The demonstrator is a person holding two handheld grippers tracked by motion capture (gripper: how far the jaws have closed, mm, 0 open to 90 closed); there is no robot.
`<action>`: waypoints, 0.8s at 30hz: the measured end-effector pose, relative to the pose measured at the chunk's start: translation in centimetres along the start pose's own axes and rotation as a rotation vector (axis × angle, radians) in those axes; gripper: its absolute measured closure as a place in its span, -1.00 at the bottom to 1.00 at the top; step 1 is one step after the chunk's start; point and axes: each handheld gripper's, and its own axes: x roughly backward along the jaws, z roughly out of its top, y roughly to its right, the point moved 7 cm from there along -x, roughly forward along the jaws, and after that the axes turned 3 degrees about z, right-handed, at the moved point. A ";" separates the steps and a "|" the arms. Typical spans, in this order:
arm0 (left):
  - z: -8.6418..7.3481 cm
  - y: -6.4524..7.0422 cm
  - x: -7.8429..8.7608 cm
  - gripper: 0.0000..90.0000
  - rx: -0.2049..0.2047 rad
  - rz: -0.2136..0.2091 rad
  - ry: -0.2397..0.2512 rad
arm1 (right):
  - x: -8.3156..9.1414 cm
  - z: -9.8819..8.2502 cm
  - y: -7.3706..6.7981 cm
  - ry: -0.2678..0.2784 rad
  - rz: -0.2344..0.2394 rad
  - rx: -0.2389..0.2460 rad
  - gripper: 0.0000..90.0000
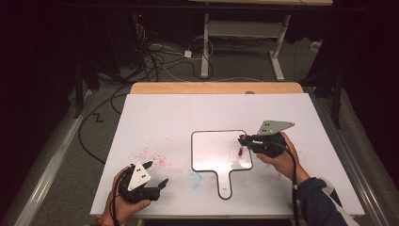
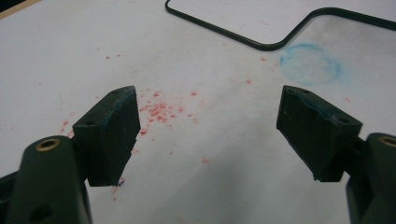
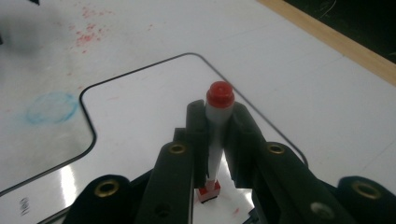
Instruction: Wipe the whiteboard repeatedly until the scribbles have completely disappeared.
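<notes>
White table top (image 1: 160, 117): large sheet over a wooden edge, speckled with red marks (image 2: 159, 109) near the left side and one smudged blue ring (image 2: 309, 64).
Paddle-shaped whiteboard (image 1: 211, 150): black-rimmed, flat at table centre, handle toward the person.
Left gripper (image 1: 156, 175): held low at the near left corner, jaws standing wide apart with nothing between them, over the red speckles.
Right gripper (image 1: 242, 142): over the whiteboard's right edge, jaws clamped on the marker.
Marker (image 3: 215, 135): white barrel, red cap, gripped mid-barrel.
</notes>
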 end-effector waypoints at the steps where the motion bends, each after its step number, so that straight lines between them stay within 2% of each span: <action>1: 0.0 0.0 0.0 -0.54 -0.002 0.001 -0.002 | 0.3 -0.1 -0.4 -0.013 0.011 0.006 0.81; 2: 0.0 0.1 -0.1 -0.54 -0.001 -0.002 -0.003 | 0.6 -0.2 -0.9 -0.023 0.028 0.008 0.80; 6: 0.1 0.1 -0.1 -0.54 -0.003 -0.007 -0.003 | 1.1 -0.6 -1.3 -0.024 0.015 0.015 0.80; 10: 0.2 0.1 -0.3 -0.54 0.000 -0.010 -0.005 | 0.6 -0.7 0.7 0.021 -0.095 -0.005 0.80; 13: 0.1 0.2 -0.3 -0.54 -0.005 -0.012 -0.008 | 0.5 -0.8 1.3 0.049 -0.084 -0.044 0.80; 14: 0.1 0.2 -0.4 -0.54 -0.005 -0.014 -0.010 | 0.6 -0.8 1.3 0.042 -0.083 -0.041 0.80; 15: 0.1 0.2 -0.3 -0.54 -0.007 -0.014 -0.011 | 0.8 -0.8 1.0 0.031 -0.073 -0.027 0.80; 17: 0.0 0.2 -0.3 -0.54 -0.001 -0.015 -0.010 | 1.2 -1.0 0.0 0.021 -0.023 -0.024 0.80; 19: 0.0 0.2 -0.2 -0.54 -0.002 -0.016 -0.008 | 1.7 -1.1 -0.8 -0.003 -0.007 0.004 0.80; 22: 0.1 0.3 -0.2 -0.54 -0.005 -0.017 -0.007 | 2.1 -1.3 -1.1 -0.021 -0.020 0.024 0.80; 24: 0.1 0.4 -0.2 -0.54 -0.010 -0.018 -0.006 | 2.2 -1.4 -0.8 -0.023 -0.059 0.021 0.80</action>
